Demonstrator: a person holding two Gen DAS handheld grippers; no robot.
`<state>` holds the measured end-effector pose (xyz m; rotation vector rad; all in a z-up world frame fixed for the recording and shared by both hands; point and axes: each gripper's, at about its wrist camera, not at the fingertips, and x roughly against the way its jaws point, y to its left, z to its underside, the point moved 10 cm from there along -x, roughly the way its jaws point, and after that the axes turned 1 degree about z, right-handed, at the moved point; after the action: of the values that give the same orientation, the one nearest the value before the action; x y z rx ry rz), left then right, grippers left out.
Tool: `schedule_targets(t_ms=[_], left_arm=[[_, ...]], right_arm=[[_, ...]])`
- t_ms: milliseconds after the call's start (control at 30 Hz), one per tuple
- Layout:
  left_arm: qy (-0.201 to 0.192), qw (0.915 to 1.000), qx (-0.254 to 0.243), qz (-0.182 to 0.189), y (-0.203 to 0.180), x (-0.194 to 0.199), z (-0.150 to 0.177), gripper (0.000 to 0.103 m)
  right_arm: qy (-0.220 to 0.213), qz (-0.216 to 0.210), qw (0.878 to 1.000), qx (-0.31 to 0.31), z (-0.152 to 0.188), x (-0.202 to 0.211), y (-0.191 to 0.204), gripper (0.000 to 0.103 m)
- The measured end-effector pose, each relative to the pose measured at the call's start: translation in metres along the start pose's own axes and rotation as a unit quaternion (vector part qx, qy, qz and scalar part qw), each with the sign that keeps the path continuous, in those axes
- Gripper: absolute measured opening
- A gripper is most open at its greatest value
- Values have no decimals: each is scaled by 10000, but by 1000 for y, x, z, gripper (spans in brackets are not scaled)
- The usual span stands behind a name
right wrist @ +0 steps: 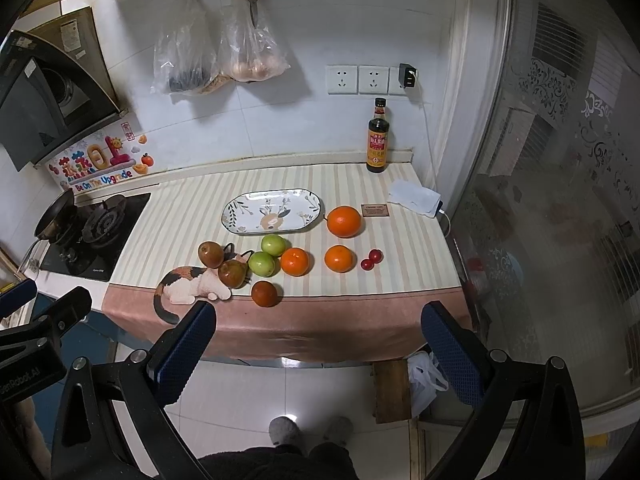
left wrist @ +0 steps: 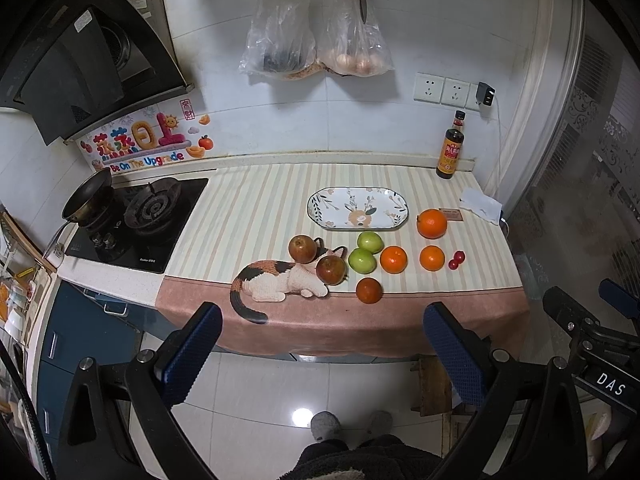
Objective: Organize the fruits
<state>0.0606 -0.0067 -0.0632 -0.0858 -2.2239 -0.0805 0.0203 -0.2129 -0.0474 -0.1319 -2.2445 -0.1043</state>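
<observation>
Fruits are lying loose on the striped cloth (left wrist: pixel 256 216) in front of the oval plate (left wrist: pixel 320 216), which is sitting empty toward the wall. I am seeing two brown pears (left wrist: pixel 303 249) touching a knitted cat toy (left wrist: pixel 276 280), two green apples (left wrist: pixel 362 260) beside them, and three oranges (left wrist: pixel 432 223) spreading rightward with two cherry tomatoes (left wrist: pixel 456 260) at the far end. A darker round fruit (left wrist: pixel 369 290) is sitting nearest the counter edge. I am holding both tongs back over the floor, short of the counter: the left gripper (left wrist: pixel 320 344) and the right gripper (right wrist: pixel 318 344) are both spread wide and carrying nothing. I am judging the plate to be the goal, so I am planning to start with the nearest fruit, closing across its middle and gently, since round fruit is prone to rolling off.
</observation>
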Motion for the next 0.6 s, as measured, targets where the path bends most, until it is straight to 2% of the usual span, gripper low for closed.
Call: schedule_targets(t_ms=[600], left_arm=[[-21, 10000, 18, 0, -5, -6, -2, 103]], right_arm=[[-14, 8, 10000, -15, -3, -1, -2, 103]])
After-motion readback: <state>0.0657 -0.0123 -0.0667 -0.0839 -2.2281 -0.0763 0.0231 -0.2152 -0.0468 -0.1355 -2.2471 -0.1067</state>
